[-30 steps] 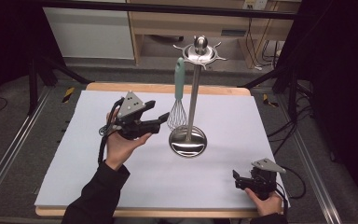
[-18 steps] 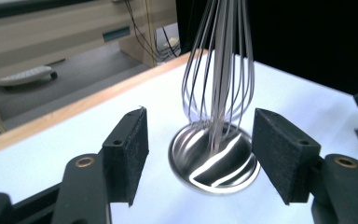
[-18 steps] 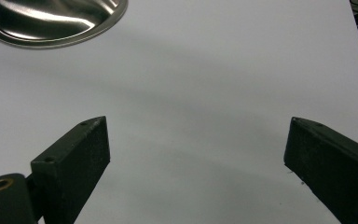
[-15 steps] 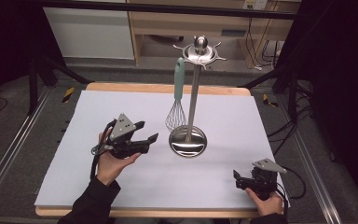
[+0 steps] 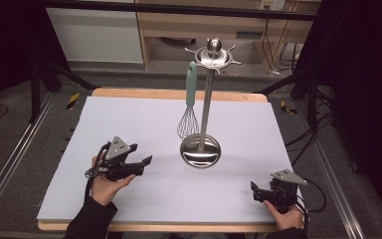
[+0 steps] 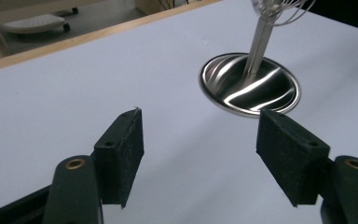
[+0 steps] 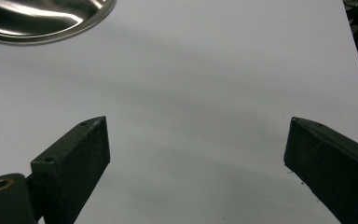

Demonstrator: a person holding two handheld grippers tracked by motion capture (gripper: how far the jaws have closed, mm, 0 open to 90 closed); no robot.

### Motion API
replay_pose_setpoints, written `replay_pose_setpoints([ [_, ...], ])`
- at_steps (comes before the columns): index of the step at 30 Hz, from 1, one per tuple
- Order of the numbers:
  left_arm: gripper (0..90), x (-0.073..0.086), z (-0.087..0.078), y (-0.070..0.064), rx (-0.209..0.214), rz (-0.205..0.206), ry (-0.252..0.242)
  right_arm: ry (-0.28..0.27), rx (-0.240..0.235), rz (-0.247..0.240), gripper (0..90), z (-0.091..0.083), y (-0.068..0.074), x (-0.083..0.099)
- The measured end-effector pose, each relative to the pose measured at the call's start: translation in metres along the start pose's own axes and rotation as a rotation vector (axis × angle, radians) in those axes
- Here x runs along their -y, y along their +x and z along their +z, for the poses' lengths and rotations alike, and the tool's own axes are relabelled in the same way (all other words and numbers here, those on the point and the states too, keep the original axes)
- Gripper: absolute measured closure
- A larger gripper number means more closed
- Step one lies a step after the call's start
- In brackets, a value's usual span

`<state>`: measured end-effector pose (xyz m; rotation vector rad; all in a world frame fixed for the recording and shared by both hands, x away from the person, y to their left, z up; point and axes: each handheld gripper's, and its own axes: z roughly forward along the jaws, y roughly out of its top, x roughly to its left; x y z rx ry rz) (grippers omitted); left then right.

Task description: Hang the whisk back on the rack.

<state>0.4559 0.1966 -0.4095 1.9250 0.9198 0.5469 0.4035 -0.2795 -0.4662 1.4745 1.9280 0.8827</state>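
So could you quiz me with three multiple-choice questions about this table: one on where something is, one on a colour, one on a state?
1. Where is the whisk?
A. Lying on the table
B. Hanging from the steel utensil stand
C. Held in a gripper

2. What colour is the whisk's handle?
A. Red
B. Black
C. Pale green

3. How do the left gripper's jaws stand?
A. Wide apart, holding nothing
C. Shut on the whisk
B. Shut on the stand

Answers: 1 B, it dangles beside the pole from the stand's top ring. 2 C, the high view shows it. 3 A, bare table shows between the jaws.
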Motion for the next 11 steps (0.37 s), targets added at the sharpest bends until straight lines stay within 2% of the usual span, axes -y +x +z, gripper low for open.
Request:
replay_pose_setpoints([
  [4, 30.1, 0.009, -0.002, 0.007, -0.018, -0.013, 0.014, 0.005, 0.004, 0.004, 7.4, 0.001, -0.003, 0.001],
  [6, 29.6, 0.018, -0.005, 0.013, -0.036, -0.04, 0.017, 0.007, 0.009, 0.006, 7.4, 0.001, -0.004, 0.001],
  [11, 27.9, 0.031, -0.007, 0.023, -0.059, -0.074, 0.039, 0.014, 0.017, 0.005, 7.4, 0.002, -0.006, 0.002],
])
